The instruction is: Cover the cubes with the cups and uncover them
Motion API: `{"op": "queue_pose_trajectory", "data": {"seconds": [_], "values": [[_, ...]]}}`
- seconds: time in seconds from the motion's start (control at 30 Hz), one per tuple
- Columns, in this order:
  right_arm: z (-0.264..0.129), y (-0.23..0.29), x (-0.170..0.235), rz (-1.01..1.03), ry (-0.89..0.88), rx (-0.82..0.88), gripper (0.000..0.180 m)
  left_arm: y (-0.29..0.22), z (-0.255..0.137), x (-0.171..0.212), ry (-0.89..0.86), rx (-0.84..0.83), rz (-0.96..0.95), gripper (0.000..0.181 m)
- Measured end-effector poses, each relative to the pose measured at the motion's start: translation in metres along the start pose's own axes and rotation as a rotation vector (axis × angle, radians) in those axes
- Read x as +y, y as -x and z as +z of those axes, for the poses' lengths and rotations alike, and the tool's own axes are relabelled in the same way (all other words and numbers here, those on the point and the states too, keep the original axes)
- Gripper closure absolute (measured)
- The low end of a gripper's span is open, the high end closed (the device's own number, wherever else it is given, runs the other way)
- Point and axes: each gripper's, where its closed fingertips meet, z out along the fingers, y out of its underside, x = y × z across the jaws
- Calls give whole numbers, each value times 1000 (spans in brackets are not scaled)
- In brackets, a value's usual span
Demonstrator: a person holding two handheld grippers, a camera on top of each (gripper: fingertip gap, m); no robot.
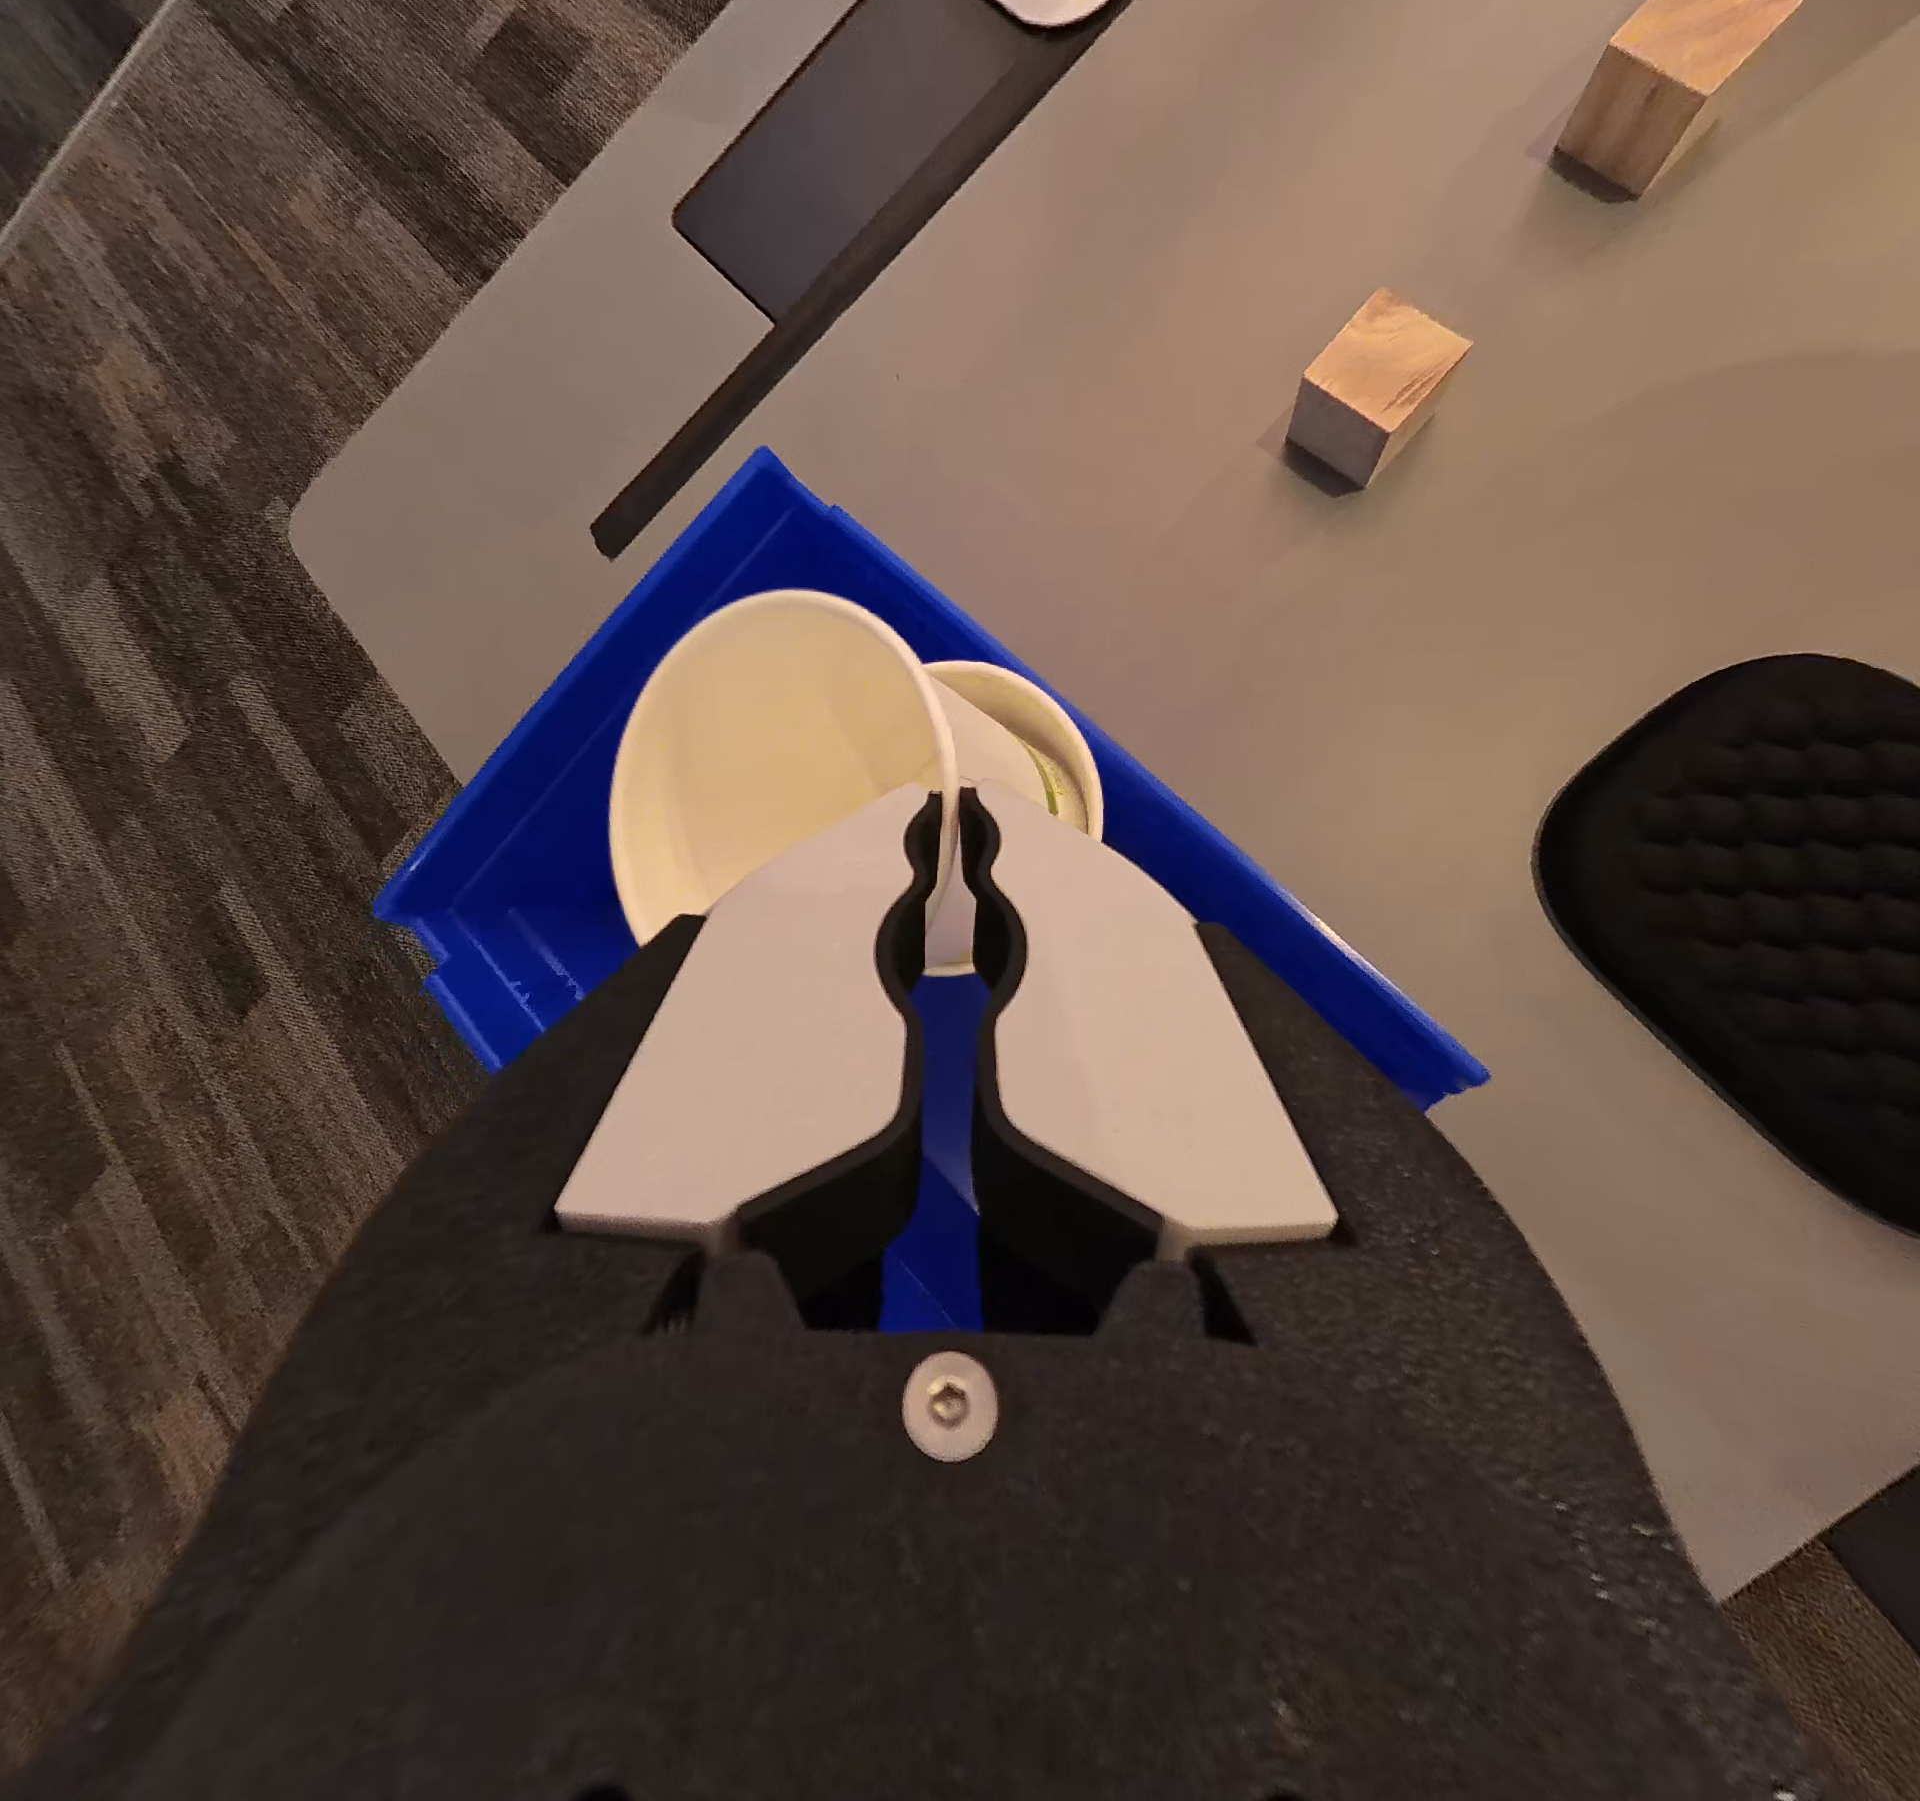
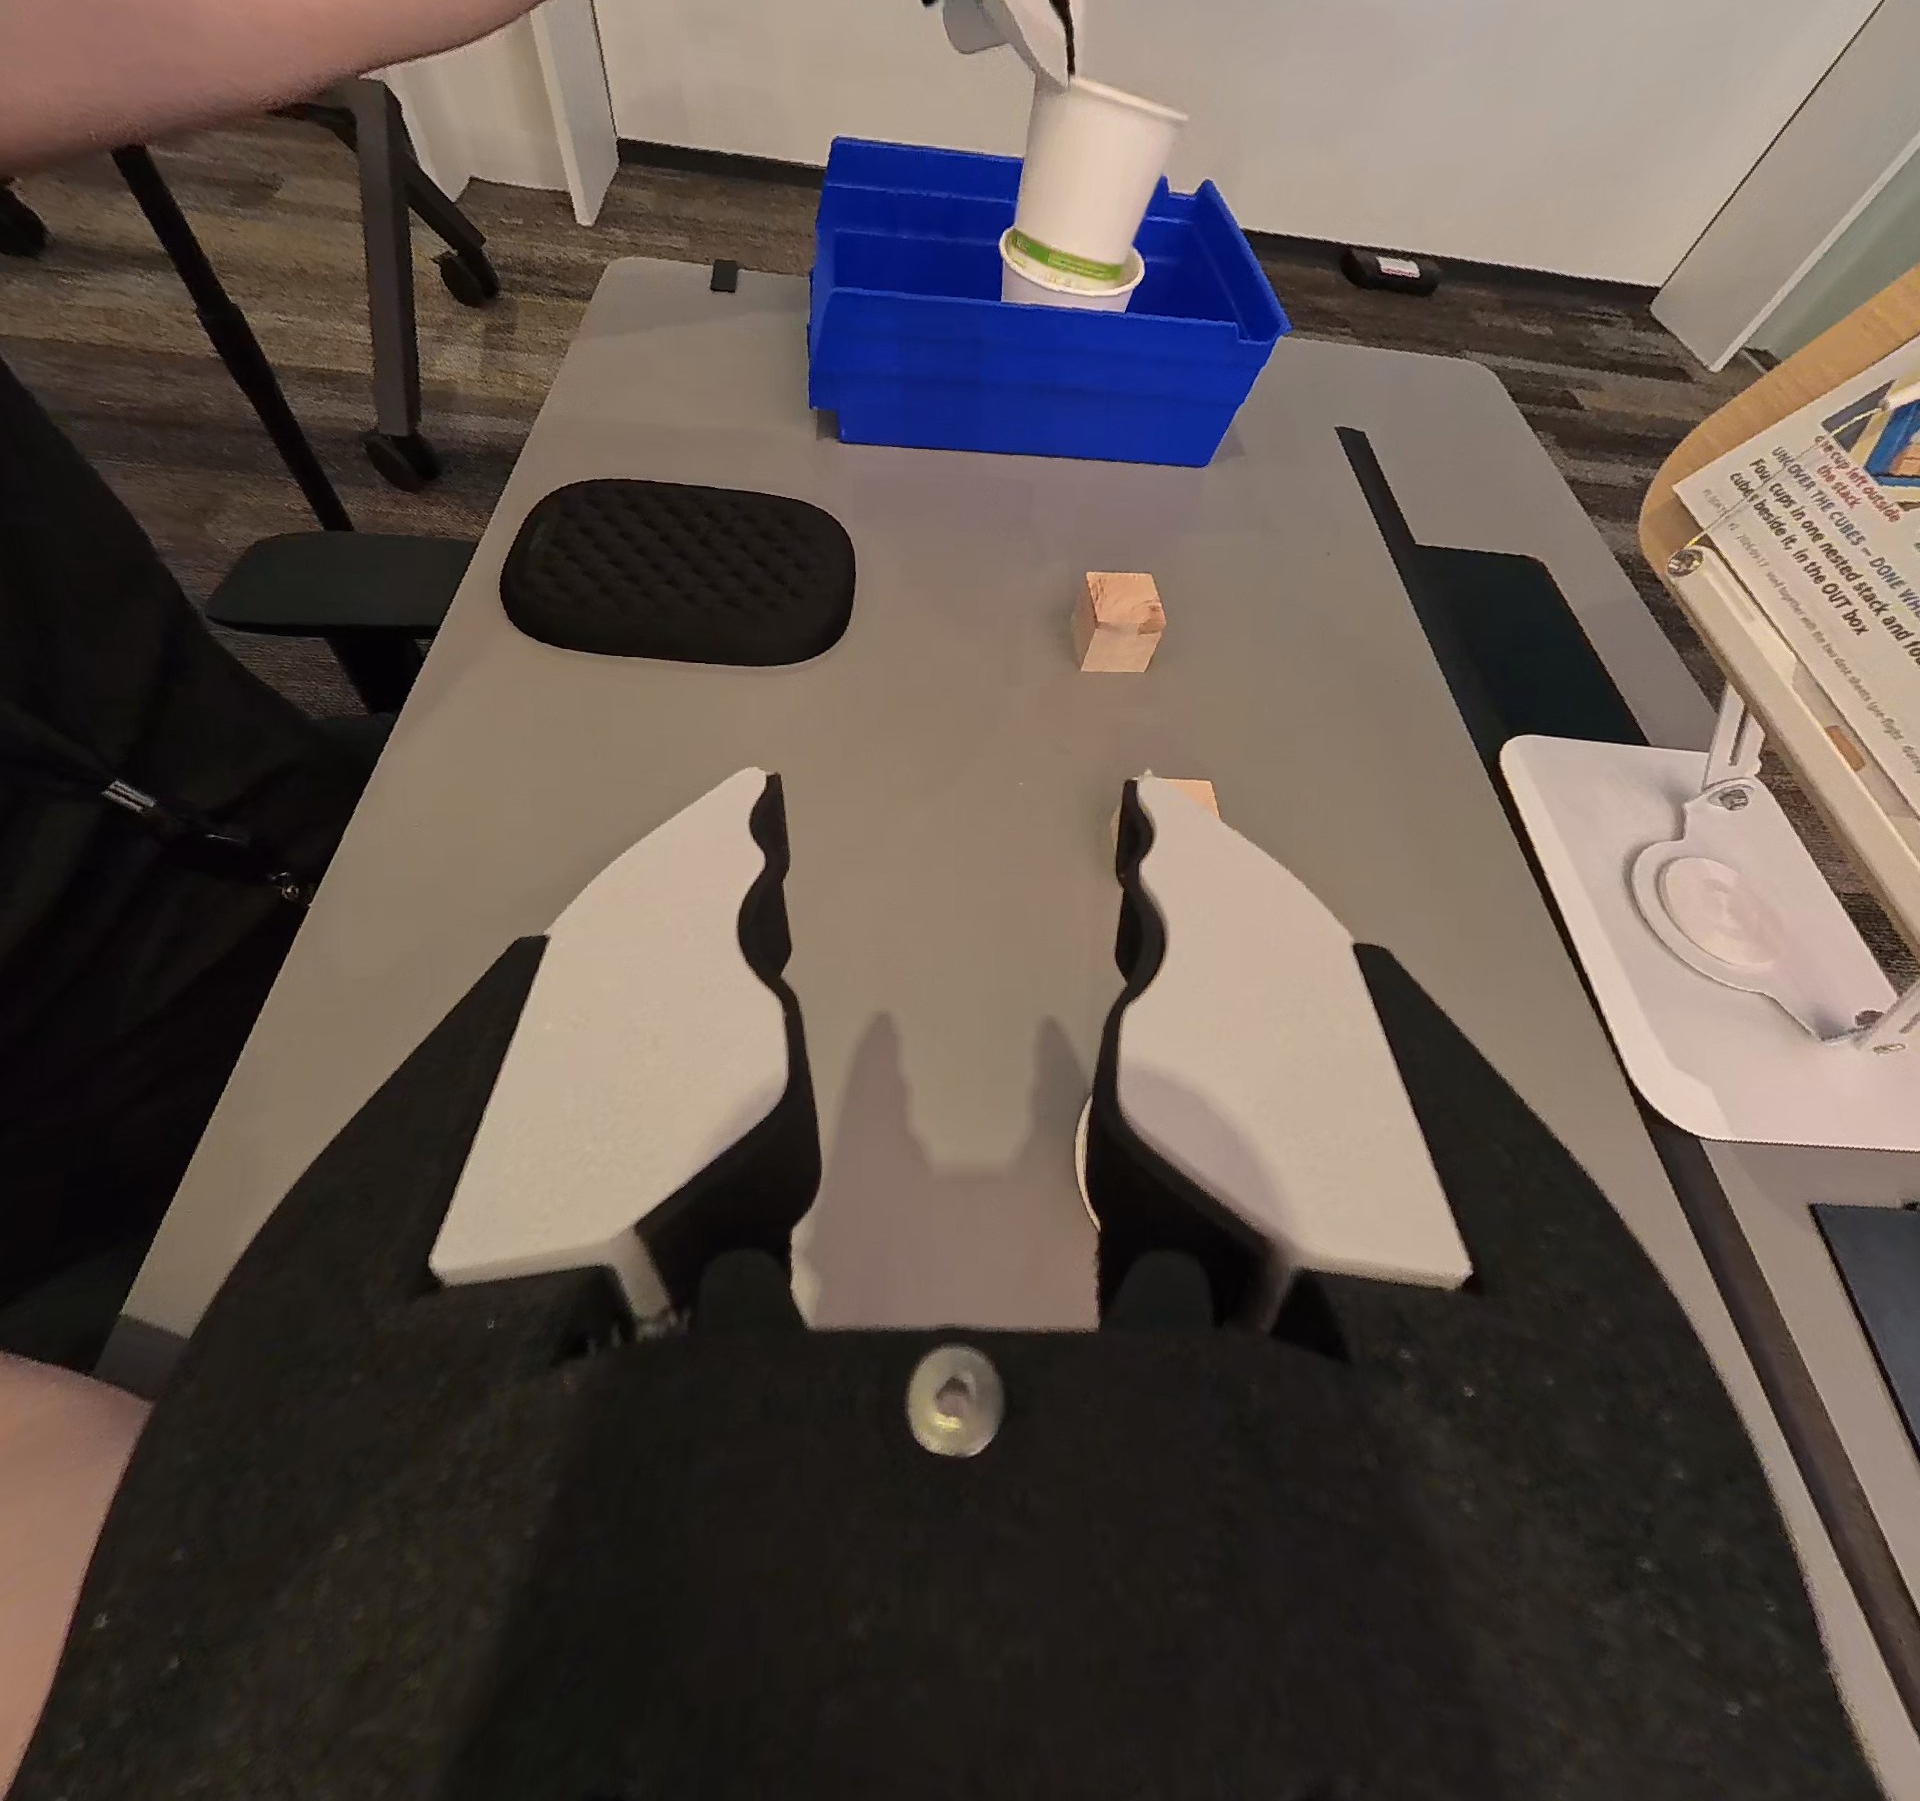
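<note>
My left gripper point(image 1: 954, 795) is pinching the rim of a white cup point(image 2: 1093, 167), mouth up and tilting, its base nested in a second cup point(image 2: 1070, 281) with a green label inside the blue bin point(image 2: 1039, 380), upper centre. My right gripper point(image 2: 951, 806) is hanging released over the worktop point(image 2: 935, 546); two wooden cubes point(image 2: 1117, 621) are lying right of centre.

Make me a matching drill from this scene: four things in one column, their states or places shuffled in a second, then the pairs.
Things:
1. left gripper
2. right gripper
3. lower paper cup
4. black pad

States or places:
A. lying on the grey table
B. open, holding nothing
C. standing in the blue bin
D. shut on the rim of the white cup

Pairs: 1-D, 2-B, 3-C, 4-A
</note>
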Motion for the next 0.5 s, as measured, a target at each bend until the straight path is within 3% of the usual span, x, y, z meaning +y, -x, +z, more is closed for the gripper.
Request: {"op": "queue_pose_trajectory", "data": {"seconds": [0.5], "values": [[24, -16, 6, 32, 15, 7, 120, -10, -55, -32, -18, -89, 104, 178]]}}
